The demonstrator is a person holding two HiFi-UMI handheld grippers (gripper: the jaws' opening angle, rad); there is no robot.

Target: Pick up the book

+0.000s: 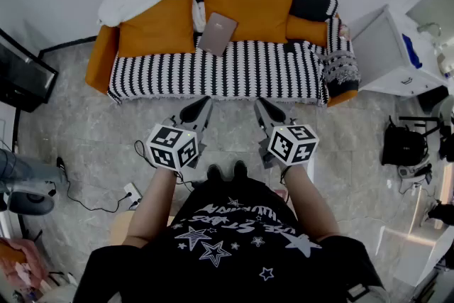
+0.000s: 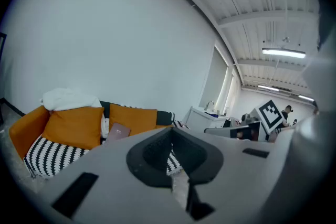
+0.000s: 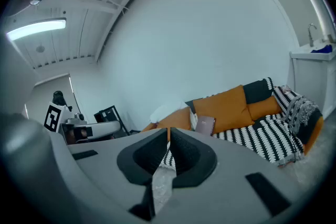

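Grey plastic jaws on your left gripper (image 1: 201,106) and right gripper (image 1: 262,106) are pressed together, empty, short of the black-and-white striped sofa (image 1: 234,74). The flat mauve-brown book (image 1: 217,32) leans untouched on that sofa's back; approach and grasp remain.

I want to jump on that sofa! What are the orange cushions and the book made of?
The orange cushions look like soft matte fabric: they bulge and crease. The book seems to have a smooth, dull card cover, flat and stiff, but it is too small to be sure.
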